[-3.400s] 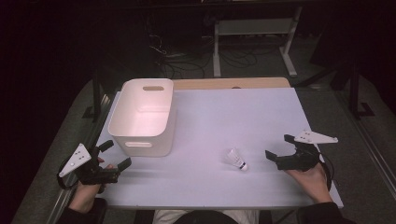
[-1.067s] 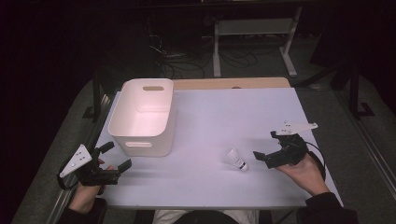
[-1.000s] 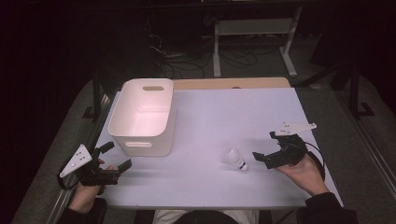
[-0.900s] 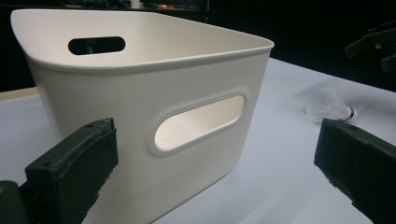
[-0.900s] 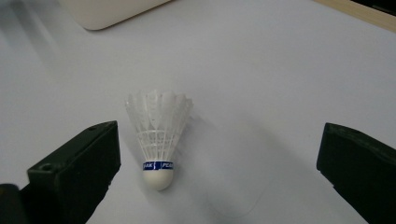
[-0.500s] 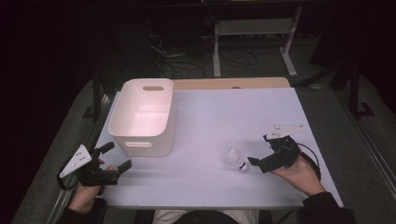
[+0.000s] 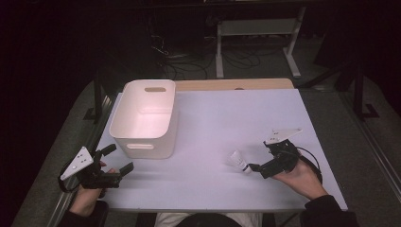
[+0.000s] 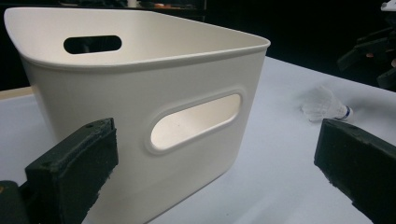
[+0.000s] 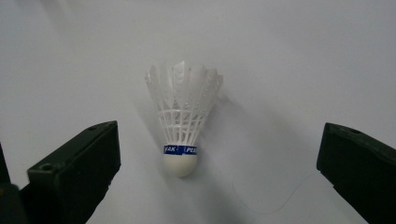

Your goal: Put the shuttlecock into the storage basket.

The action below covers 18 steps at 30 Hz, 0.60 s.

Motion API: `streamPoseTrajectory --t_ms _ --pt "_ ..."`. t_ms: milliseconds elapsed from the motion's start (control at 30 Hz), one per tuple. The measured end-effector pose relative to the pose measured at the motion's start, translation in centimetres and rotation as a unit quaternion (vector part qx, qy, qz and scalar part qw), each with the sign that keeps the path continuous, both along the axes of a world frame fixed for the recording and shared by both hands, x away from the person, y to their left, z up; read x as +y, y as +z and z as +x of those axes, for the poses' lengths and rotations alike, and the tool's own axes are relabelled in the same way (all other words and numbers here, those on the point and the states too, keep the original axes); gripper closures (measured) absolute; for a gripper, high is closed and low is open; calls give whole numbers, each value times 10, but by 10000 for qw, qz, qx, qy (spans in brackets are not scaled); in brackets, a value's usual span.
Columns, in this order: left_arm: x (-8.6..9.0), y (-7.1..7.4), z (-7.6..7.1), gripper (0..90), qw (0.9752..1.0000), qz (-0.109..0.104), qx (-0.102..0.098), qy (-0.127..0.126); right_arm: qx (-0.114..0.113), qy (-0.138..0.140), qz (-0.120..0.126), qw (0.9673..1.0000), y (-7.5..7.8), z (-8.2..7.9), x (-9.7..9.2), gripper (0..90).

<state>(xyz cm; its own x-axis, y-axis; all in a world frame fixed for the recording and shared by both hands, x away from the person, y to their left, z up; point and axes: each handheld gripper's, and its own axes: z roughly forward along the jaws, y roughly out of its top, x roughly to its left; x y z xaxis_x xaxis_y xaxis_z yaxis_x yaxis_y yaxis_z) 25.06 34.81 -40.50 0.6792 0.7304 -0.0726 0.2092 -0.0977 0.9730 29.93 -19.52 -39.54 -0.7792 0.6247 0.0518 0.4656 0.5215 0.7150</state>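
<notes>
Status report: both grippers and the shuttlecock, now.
Right gripper open, jaws either side of the shuttlecock, not touching. Shuttlecock lying on the table, cork toward the gripper. Left gripper open, idle beside the white bin. Nothing in the way.

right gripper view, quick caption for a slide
Open right claw lined up on a white shuttlecock lying on the table, cork end toward the camera.
</notes>
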Motion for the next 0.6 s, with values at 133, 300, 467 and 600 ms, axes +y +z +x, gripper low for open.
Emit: streamPoseTrajectory --t_ms 133,300,467,600 --pt "0 0 0 0 10000 7 1 -2 63 51 -45 10000 -2 0 2 0" --pt "0 0 0 0 10000 23 6 17 140 99 -89 9998 -4 0 5 0" --pt "0 0 0 0 10000 34 13 23 240 138 -165 9995 -9 2 7 0" --pt "0 0 0 0 10000 36 13 19 287 165 -207 9992 -11 3 9 0"
